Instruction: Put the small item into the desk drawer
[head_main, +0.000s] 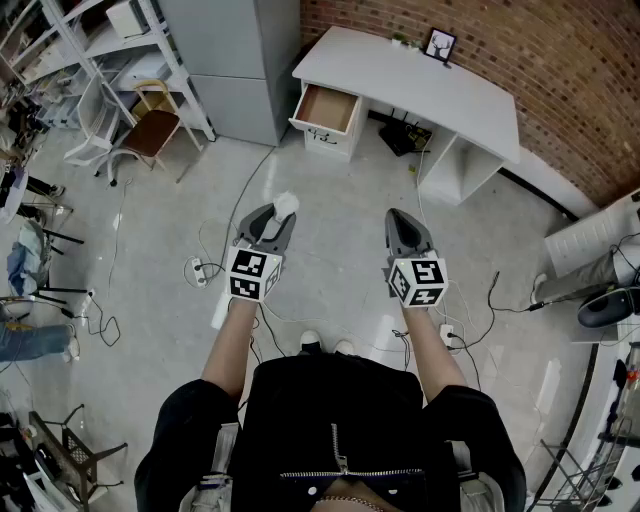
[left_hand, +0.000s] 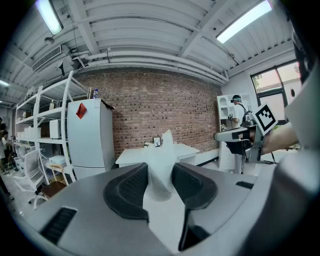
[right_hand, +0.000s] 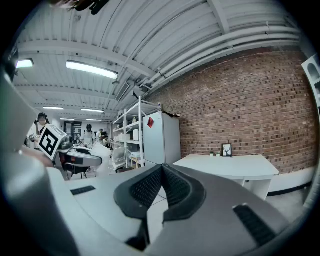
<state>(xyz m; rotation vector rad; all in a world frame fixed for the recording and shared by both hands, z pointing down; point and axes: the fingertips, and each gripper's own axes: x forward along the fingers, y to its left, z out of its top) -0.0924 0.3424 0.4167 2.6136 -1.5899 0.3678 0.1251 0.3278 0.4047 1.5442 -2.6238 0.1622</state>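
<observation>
In the head view my left gripper (head_main: 283, 216) is shut on a small white crumpled item (head_main: 287, 204) that pokes out past its tips. The left gripper view shows that white item (left_hand: 161, 165) wedged between the two dark pads (left_hand: 127, 190). My right gripper (head_main: 397, 217) is level with the left one; its jaws meet and hold nothing (right_hand: 162, 182). Both are held over the floor, well short of the white desk (head_main: 420, 80). The desk's drawer (head_main: 328, 108), at its left end, is pulled open, and its wooden bottom looks bare.
A grey cabinet (head_main: 235, 60) stands left of the desk, with a brown chair (head_main: 150, 125) and white shelving (head_main: 90, 40) further left. Cables (head_main: 225, 240) and a power strip (head_main: 197, 270) lie on the floor ahead. A small picture frame (head_main: 440, 43) sits on the desk by the brick wall.
</observation>
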